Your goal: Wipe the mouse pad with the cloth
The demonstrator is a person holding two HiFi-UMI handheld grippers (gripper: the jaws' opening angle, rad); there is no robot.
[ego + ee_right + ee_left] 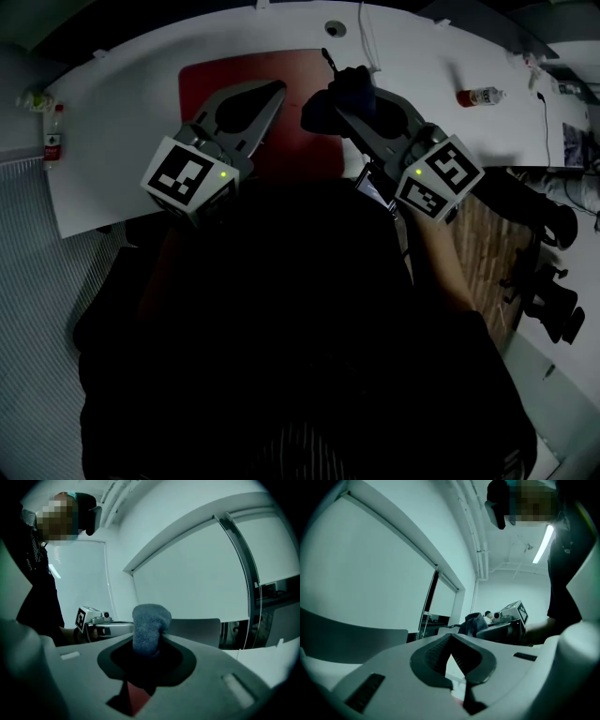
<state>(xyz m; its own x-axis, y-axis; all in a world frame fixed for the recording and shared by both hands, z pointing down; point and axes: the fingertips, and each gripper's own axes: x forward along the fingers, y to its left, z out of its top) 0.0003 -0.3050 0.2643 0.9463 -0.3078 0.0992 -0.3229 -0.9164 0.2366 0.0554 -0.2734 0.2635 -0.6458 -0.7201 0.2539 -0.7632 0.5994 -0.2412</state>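
Right gripper (339, 111) jaws clamped on cloth (150, 625) above mouse pad (204, 80); left gripper (274, 90) jaws together, apparently empty; wipe not yet started; next, lower cloth onto mouse pad.

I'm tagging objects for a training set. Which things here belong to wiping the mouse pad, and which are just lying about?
In the job:
red mouse pad
dark cloth, clamped in the right tool
left tool, shut and empty, over the pad

Lying about:
red-capped bottle at the far right of the table
small bottle at its left edge
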